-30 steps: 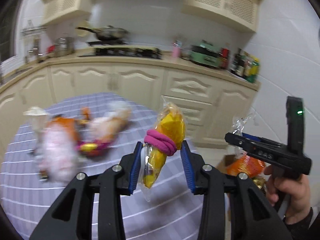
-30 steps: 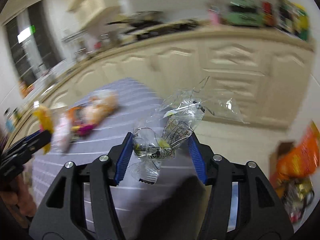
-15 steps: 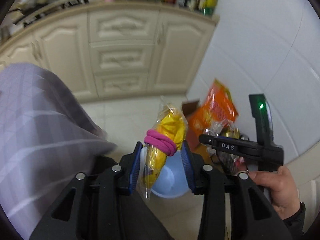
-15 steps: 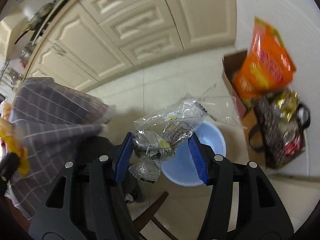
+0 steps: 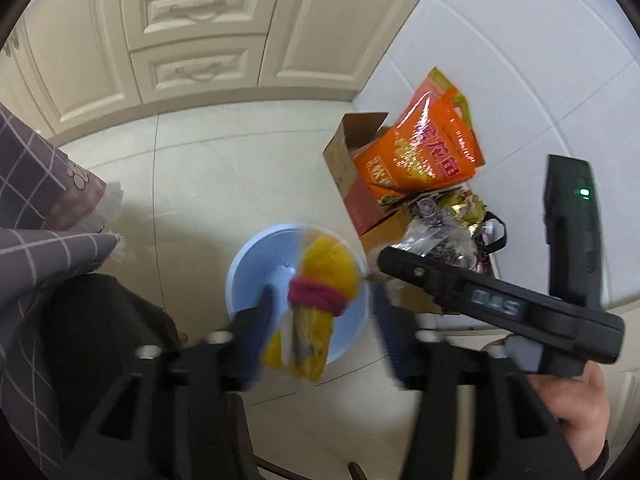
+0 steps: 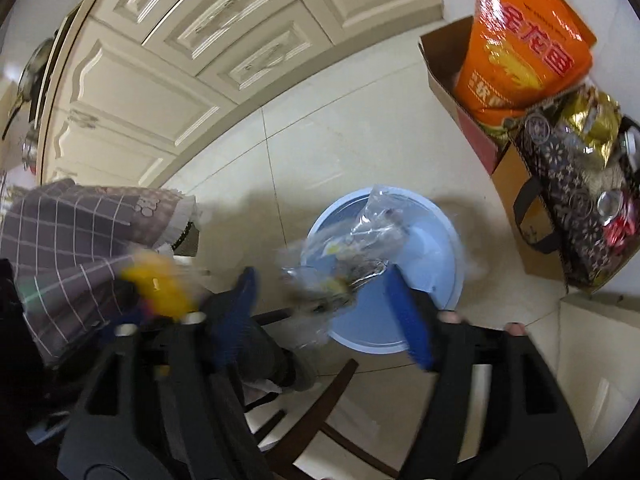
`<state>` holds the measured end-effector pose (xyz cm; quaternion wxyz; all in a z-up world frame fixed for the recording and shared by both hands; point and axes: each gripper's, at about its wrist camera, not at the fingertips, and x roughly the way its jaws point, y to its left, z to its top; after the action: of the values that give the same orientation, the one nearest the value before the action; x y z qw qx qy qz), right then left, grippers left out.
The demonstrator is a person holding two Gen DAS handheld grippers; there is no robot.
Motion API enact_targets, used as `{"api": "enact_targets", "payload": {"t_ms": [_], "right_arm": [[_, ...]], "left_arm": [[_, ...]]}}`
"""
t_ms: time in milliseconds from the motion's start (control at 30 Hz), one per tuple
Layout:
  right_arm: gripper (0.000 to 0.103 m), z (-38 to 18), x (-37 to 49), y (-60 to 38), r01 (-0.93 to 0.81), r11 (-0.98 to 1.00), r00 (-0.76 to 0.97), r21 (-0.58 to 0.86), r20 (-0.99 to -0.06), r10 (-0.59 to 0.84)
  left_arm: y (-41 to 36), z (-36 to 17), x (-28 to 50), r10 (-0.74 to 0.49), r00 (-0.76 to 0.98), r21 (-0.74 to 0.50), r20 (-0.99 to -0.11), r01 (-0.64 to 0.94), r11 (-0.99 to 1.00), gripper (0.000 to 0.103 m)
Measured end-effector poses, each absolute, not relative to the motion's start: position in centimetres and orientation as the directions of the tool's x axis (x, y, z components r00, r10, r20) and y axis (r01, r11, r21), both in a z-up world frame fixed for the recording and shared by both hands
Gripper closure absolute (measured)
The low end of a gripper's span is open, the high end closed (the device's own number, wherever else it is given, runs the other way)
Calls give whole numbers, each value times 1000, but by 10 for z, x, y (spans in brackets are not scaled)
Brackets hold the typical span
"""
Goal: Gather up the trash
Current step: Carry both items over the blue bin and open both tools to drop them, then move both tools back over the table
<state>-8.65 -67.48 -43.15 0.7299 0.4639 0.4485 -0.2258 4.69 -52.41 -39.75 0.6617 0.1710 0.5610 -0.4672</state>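
A light blue round bin (image 5: 256, 272) stands on the tiled floor; it also shows in the right wrist view (image 6: 432, 248). My left gripper (image 5: 320, 324) has its jaws spread wide, and the yellow bag with a pink band (image 5: 320, 300) hangs blurred between them over the bin, touching neither pad clearly. My right gripper (image 6: 324, 300) is also spread wide, with the crumpled clear plastic bag (image 6: 352, 248) blurred between the fingers above the bin. The right gripper's black body (image 5: 500, 304) shows at the right of the left wrist view.
A cardboard box (image 5: 352, 168) with an orange bag (image 5: 424, 148) and a dark patterned bag of shiny trash (image 6: 576, 184) stand against the white wall right of the bin. The checked tablecloth (image 5: 24, 216) hangs at left. Cream cabinets (image 5: 192, 28) behind. Dark chair parts lie below.
Both grippers moved lower and closer over the blue bin and their jaws have spread apart. The yellow bag and the clear bag now look loose and blurred between the fingers.
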Motion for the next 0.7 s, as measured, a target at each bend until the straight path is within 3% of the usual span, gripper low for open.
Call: {"api": "enact_targets", "payload": {"t_ms": [33,133,467,700], "right_arm": [[11,-433,-88,-676,750,460,495,475,-865,85],[7,-434,-91,-678,759,444,495,476,-865,82],[6,-408,-95,-669,761,475,499,443,-867,9],[6,-346,-83,-653,710,538,574,454,-816,-68]], "left_arm": [[-527,-398,48,-425,-56,-291,-904,808,513,24],[-522,-390,47,-432,-14,-260,-902,816,516,18],[-488,-324,44,-499,166,-155,-851,827,540,13],[-462,-266,41,-564,254,-135,-786,820,557,12]]}}
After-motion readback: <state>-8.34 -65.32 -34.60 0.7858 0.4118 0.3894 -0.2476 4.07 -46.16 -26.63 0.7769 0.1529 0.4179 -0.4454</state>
